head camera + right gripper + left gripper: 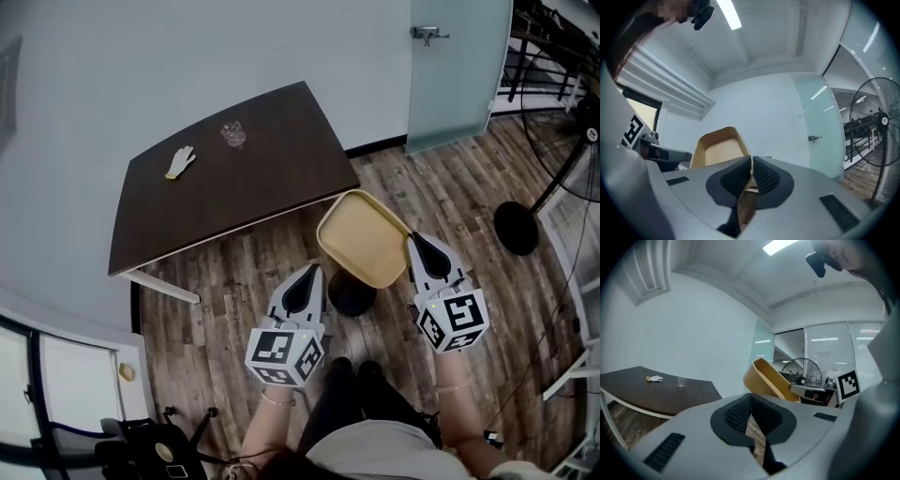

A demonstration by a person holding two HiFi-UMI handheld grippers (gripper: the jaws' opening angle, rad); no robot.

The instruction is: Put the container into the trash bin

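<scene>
The container (361,234) is a tan, rounded-square tub, held up and tilted over the wooden floor. My right gripper (416,244) is shut on its right rim; in the right gripper view the rim (749,161) runs between the pads, with the tub's tan inside (717,150) behind. A dark round object (352,295), possibly the trash bin, sits on the floor under the tub and is mostly hidden by it. My left gripper (316,272) hangs left of the tub, shut and holding nothing. In the left gripper view, the tub (766,380) shows beyond the left gripper (750,401).
A dark brown table (234,187) stands ahead on the left with a glass (232,134) and a white glove (180,161) on it. A frosted glass door (450,66) is at the back. A standing fan (562,169) with a round base (516,228) is at the right.
</scene>
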